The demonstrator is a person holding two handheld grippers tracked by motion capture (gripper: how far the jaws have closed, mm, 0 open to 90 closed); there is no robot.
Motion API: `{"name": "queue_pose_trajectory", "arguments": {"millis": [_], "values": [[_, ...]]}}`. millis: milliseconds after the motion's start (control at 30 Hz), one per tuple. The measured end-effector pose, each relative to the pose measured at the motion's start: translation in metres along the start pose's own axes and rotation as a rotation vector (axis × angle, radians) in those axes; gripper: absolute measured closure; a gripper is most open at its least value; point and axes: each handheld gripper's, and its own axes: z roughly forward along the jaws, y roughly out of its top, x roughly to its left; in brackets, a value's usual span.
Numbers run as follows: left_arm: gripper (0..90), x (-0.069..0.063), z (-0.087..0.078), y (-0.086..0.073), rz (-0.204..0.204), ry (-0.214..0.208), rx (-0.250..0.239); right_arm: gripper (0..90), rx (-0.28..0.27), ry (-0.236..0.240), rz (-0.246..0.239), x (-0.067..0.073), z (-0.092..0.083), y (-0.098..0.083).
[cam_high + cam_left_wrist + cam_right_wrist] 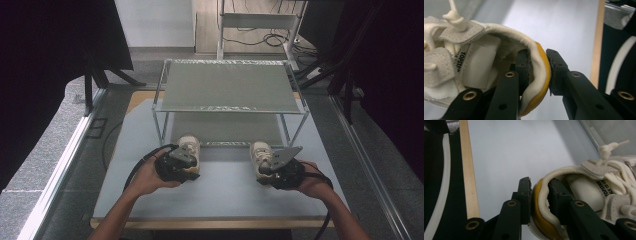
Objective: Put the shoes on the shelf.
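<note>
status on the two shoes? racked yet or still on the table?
Done: both are gripped. The left gripper pinches the left shoe at its heel collar, the right gripper the right shoe likewise. In hand: both sit on the table before the rack. Left: both rack shelves are bare.

Two bare forearms, no sleeves, enter from the bottom of the high view. The left gripper (177, 165) and the right gripper (280, 170) are black, blocky units, each trailing a black cable; the right carries a grey three-cornered plate (286, 154) on top. Up close, the matte black jaws show brass-ringed screw holes and worn, rough-edged pads (553, 65).
</note>
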Motion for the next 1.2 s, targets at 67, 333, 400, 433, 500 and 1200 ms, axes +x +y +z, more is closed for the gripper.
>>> {"name": "queue_pose_trajectory", "arguments": {"millis": [67,333,400,433,500,1200], "values": [[73.4,0.003,0.0,0.004,0.005,0.001,-0.005,72.8,0.001,-0.005,-0.009,-0.001,0.001,0.005],[73.4,0.011,0.007,0.02,0.046,0.022,-0.015,72.7,0.008,0.002,-0.039,-0.009,0.008,0.02],[73.4,0.013,0.01,0.024,0.058,0.02,-0.013,72.7,0.011,-0.001,-0.044,-0.012,0.009,0.023],[73.4,0.014,0.011,0.026,0.068,0.021,-0.006,72.7,0.012,-0.002,-0.046,-0.013,0.011,0.024],[73.4,0.015,0.014,0.029,0.082,0.022,0.005,72.6,0.015,0.0,-0.052,-0.016,0.012,0.026],[73.2,0.031,0.05,0.056,0.163,-0.001,-0.005,72.5,0.02,-0.036,-0.065,-0.047,0.032,0.041]]}}
